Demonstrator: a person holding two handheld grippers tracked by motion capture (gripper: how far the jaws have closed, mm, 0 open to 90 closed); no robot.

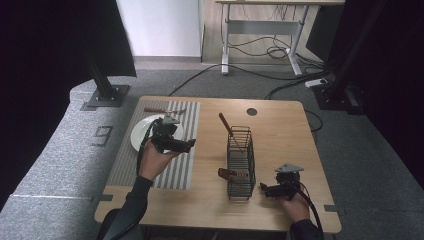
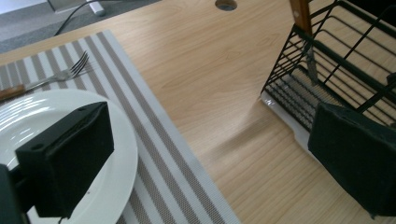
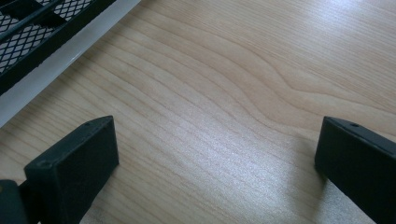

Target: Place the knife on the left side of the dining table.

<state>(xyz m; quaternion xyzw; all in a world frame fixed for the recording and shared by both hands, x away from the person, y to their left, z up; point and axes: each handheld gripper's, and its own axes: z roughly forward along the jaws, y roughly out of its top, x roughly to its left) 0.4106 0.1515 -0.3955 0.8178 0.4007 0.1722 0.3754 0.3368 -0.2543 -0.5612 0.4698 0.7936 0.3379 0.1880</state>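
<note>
The left gripper (image 1: 188, 145) is held above the white plate (image 1: 140, 132), jaws wide and empty, apparently ready for the wire rack (image 1: 240, 162); the right gripper (image 1: 263, 188) is rested on the table (image 1: 280, 130), jaws wide.

- High view: fixed above the person's side, faces forward and down, far enough to take in the whole worktop (image 1: 280, 125) and the floor beyond.
- Left gripper view: rides the left hand-held gripper (image 1: 186, 145), close and low, faces across the plate (image 2: 28, 116) toward the wire rack (image 2: 336, 70).
- Right gripper view: very close to bare worktop, rack edge (image 3: 42, 37) at top left.
- All three share the rack.
</note>
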